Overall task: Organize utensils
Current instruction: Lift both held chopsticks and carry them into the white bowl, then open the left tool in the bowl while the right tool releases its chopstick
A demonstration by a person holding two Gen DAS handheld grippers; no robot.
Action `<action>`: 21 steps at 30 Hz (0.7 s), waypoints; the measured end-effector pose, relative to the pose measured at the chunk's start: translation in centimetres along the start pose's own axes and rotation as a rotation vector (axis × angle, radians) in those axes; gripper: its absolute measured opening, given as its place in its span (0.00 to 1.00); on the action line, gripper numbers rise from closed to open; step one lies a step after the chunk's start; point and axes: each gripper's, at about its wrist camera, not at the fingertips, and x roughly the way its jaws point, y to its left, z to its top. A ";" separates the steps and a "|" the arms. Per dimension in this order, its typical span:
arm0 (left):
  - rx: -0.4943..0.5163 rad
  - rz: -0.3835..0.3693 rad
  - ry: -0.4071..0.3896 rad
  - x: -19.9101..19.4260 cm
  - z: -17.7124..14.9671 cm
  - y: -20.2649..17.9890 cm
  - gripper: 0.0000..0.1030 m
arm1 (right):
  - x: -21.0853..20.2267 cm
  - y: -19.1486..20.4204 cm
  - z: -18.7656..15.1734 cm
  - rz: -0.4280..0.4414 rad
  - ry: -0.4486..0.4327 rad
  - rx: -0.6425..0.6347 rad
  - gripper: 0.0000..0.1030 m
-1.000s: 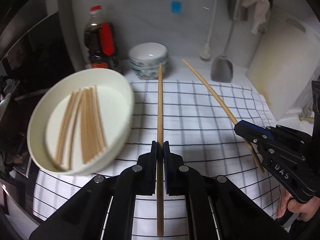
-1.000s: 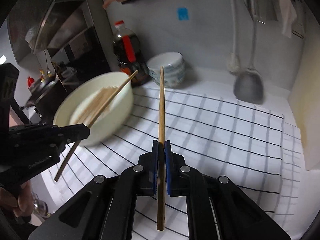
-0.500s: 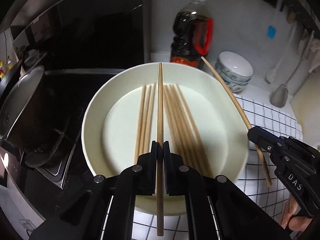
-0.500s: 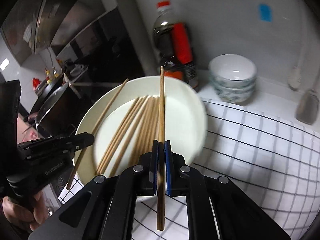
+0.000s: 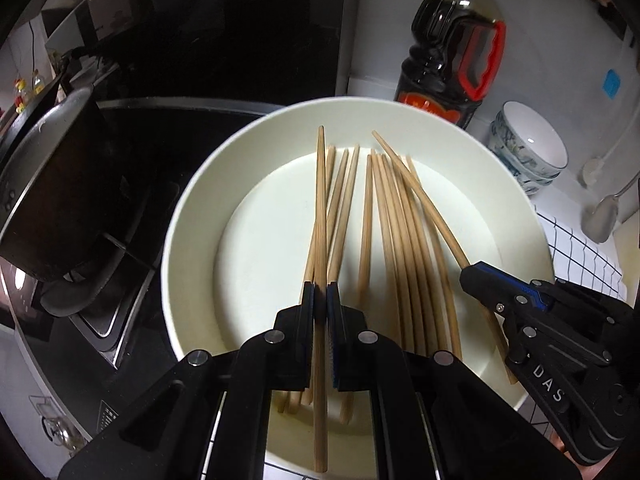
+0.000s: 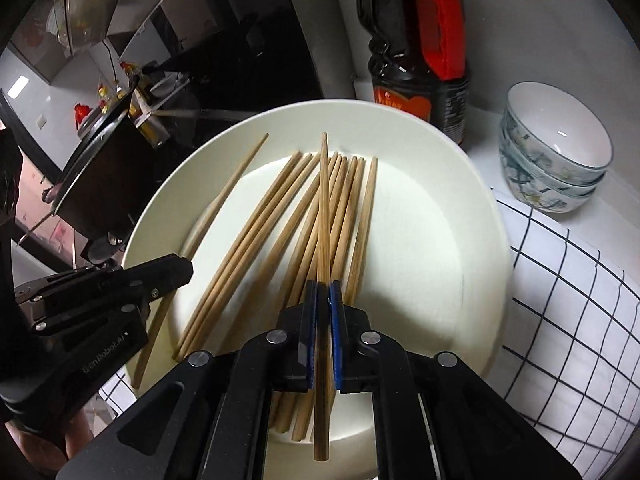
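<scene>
So both grippers are over the wide cream-white round dish [image 5: 520,216] right now, each pinching a single chopstick. The left gripper [image 5: 320,304] has its blue-padded jaws pressed together on a pale bamboo chopstick [image 5: 320,208] that pokes forward over the dish, tail end sticking out behind the jaws. The right gripper [image 6: 323,300] is clamped the same way on its own bamboo chopstick [image 6: 323,208]. In the left wrist view you can see it angled in from the right side.

The rest of the bamboo chopsticks [image 5: 396,248] are lying loose in the bottom of the dish, roughly parallel in two bunches.

What I'd worry about from here:

- Both held sticks look like they sit above the pile, not on it. Let go from that height and they could bounce or roll crooked across the others.
- The two grippers are close together over the same dish, so lowering both at once could knock one stick into the other.
- The dish sits right by the dark stovetop [image 5: 132,288] and a dark cooking pot [image 5: 52,184], and partly on the white black-checked cloth [image 6: 568,304]. Press on the rim and it might tip or slide.
</scene>
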 end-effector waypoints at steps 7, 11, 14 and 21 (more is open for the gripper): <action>-0.024 0.016 0.033 1.2 -0.4 -0.1 0.07 | 1.0 -0.7 0.5 -0.009 0.026 -0.015 0.06; -0.031 0.030 0.038 1.6 -0.5 0.1 0.07 | 1.6 -0.8 0.6 -0.007 0.037 -0.012 0.06; -0.035 0.041 0.035 1.8 -0.6 0.2 0.07 | 2.0 -0.8 0.7 -0.012 0.043 -0.016 0.06; -0.047 0.053 0.055 2.0 -0.8 0.5 0.07 | 2.1 -0.8 0.7 -0.020 0.043 -0.016 0.06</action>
